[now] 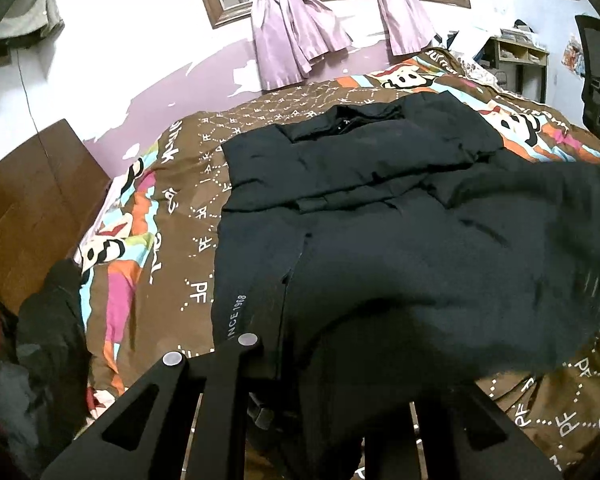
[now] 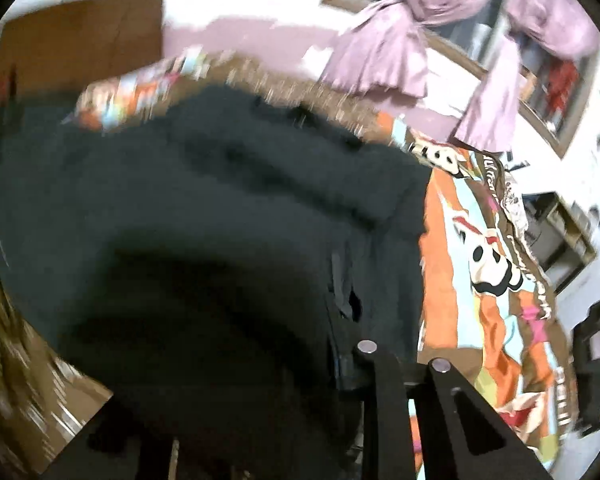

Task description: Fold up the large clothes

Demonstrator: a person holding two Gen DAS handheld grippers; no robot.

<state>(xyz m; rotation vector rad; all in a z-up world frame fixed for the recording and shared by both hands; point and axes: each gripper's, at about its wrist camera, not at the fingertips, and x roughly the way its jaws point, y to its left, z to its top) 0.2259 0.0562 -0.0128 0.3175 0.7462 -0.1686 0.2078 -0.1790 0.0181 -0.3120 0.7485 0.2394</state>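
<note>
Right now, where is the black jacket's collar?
In the left wrist view the collar lies at the black jacket's far end, toward the pink curtains.

Each gripper is matte black with triangular cutouts and silver pins.

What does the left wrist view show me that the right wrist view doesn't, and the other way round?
Left wrist only: white lettering near the dark jacket's edge, its collar, and a heap of clothes beside the bed. Right wrist only: the jacket's other edge with a zip; this view is blurred. Both: the jacket on the patterned bedspread, pink curtains, the window, and each tool closed on the jacket hem.
</note>
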